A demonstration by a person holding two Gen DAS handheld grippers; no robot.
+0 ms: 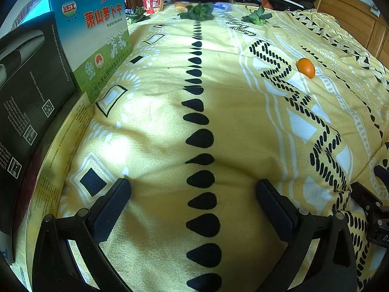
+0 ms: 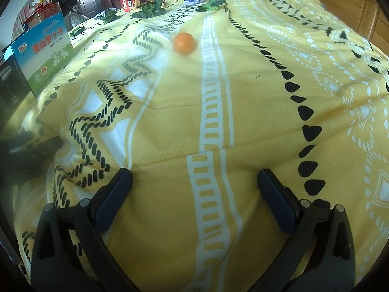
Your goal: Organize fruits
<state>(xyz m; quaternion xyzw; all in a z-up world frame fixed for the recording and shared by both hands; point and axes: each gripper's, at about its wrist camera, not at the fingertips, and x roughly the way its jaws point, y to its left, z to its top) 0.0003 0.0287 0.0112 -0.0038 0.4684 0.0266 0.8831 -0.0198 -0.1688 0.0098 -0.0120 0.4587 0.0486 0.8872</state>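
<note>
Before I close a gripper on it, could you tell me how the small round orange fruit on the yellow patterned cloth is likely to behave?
The small round orange fruit will probably roll if nudged, since it is nearly spherical and sits free on the yellow patterned cloth. The soft, wrinkled fabric may slow it. Its skin looks smooth, so it could slip between the pads; both the right gripper and left gripper are open.

Bright daylight, soft shadows, fisheye-warped edges, dark vignette.

The bed cover [image 1: 158,126] is yellow with black drops and white shapes. At 2 o'clock in the left view sits an orange fruit [image 1: 306,67]. At 10 o'clock stands a blue and green box [image 1: 97,36] with red letters. Both tongs are black.
</note>
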